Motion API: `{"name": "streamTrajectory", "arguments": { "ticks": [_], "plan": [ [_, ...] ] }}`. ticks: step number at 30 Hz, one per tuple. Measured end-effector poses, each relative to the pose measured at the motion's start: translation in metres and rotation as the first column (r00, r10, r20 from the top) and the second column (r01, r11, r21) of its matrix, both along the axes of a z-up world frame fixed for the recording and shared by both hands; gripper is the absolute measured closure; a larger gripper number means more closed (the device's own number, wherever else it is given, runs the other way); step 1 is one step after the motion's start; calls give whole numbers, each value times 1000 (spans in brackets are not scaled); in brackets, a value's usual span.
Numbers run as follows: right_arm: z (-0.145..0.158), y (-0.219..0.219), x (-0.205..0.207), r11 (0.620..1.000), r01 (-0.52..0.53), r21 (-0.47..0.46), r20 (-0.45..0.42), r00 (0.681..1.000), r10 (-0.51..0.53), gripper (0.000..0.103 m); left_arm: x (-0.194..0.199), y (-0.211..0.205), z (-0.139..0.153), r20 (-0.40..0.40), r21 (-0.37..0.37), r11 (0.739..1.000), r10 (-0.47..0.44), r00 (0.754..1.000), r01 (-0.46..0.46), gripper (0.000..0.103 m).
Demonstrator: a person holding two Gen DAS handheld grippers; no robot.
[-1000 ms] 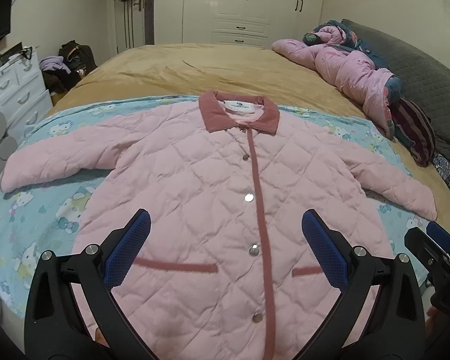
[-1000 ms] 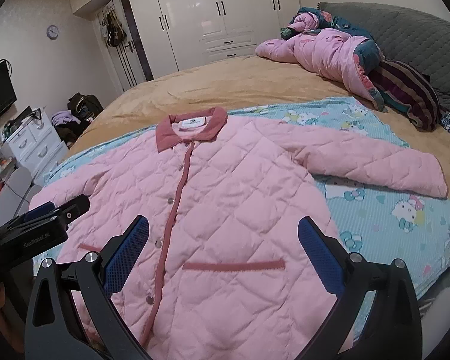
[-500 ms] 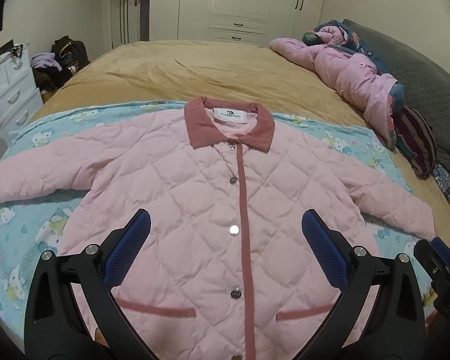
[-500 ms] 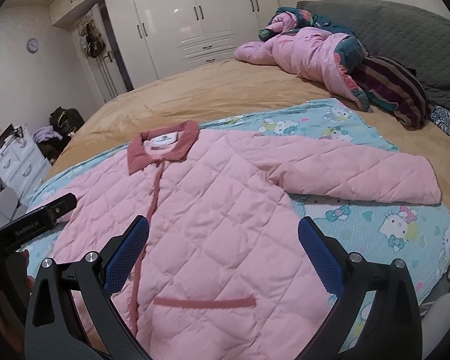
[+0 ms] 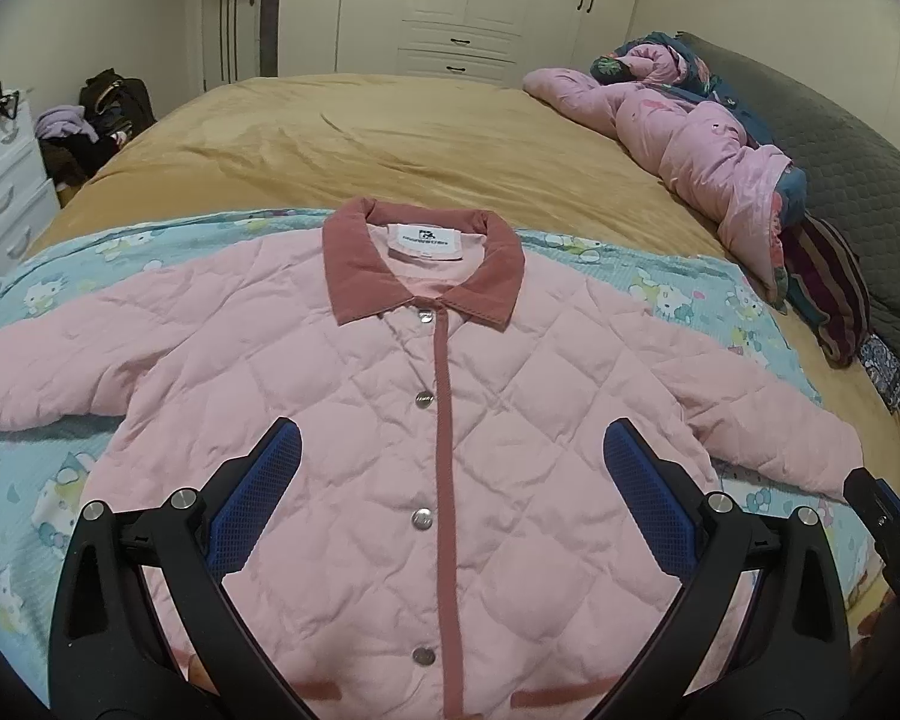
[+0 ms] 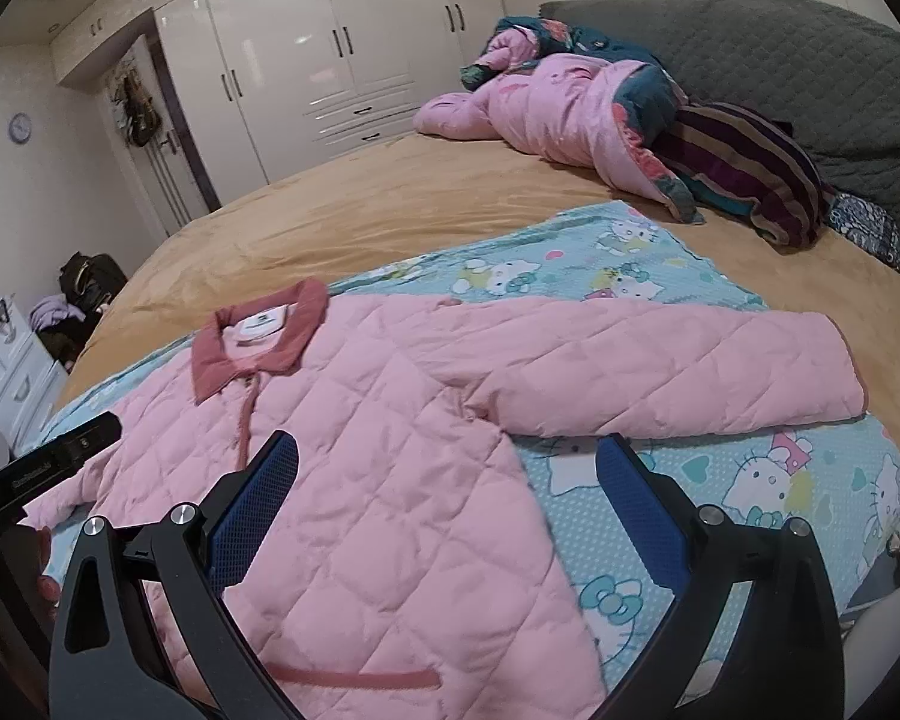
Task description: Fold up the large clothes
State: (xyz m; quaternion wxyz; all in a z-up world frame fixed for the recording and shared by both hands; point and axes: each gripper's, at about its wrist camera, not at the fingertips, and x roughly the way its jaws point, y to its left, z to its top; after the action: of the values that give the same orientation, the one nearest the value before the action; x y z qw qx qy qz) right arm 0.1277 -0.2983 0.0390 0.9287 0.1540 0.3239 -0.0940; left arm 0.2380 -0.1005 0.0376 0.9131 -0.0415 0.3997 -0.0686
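Left gripper (image 5: 450,462): jaws spread wide above the lower front of the jacket, blue-padded fingers either side of the button placket, holding nothing.
Right gripper (image 6: 447,468): jaws likewise wide apart and empty, one finger over the jacket's side panel, the other over bare blanket just below the sleeve; its black tip also shows at the right edge of the left wrist view.
Pink quilted jacket (image 5: 390,420): laid flat, front up and buttoned, on the cartoon-cat blanket, sleeves stretched out to both sides, hem nearest the cameras.
Collar (image 5: 420,264): darker rose, folded open with a white label showing, at the jacket's far end.
Cartoon-cat blanket (image 6: 660,276): light blue, spread under the jacket across the near part of the bed.
Bed cover (image 5: 390,144): mustard-tan, running beyond the blanket toward the wardrobe.
Bundled pink bedding (image 6: 558,108): heaped with a striped cushion (image 6: 744,168) at the far right, well apart from the jacket, against a grey quilted headboard (image 6: 810,60).
White drawers (image 5: 0,180): at the far left beside the bed, dark bags behind them.
Wardrobe (image 6: 330,60): white, glossy doors along the far wall.
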Motion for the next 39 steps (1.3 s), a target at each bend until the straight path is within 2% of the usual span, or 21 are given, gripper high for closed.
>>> {"name": "streamTrajectory", "arguments": {
  "ticks": [11,18,22,28,33,37,39],
  "plan": [
    [-23,-63,14,990,133,42,-33,991,-132,4,38,-26,-22,-35,26,999,-25,999,26,8],
    [-61,-128,16,949,286,130,-99,956,-275,4,54,-44,-49,-52,70,996,-55,997,58,8],
    [-87,-166,15,908,371,192,-137,927,-349,4,62,-46,-62,-67,61,996,-63,996,67,8],
    [-118,-211,15,844,481,237,-193,875,-445,4,74,-39,-80,-87,64,997,-42,995,48,8],
    [-146,-253,13,751,565,341,-248,825,-508,4,83,-29,-87,-89,67,998,-9,996,15,8],
    [-168,-275,12,662,596,454,-266,800,-538,4,87,-18,-89,-98,62,998,14,995,-8,8],
    [-173,-283,12,640,598,483,-246,793,-556,4,89,-11,-89,-101,62,998,27,995,-21,8]
  ]
}}
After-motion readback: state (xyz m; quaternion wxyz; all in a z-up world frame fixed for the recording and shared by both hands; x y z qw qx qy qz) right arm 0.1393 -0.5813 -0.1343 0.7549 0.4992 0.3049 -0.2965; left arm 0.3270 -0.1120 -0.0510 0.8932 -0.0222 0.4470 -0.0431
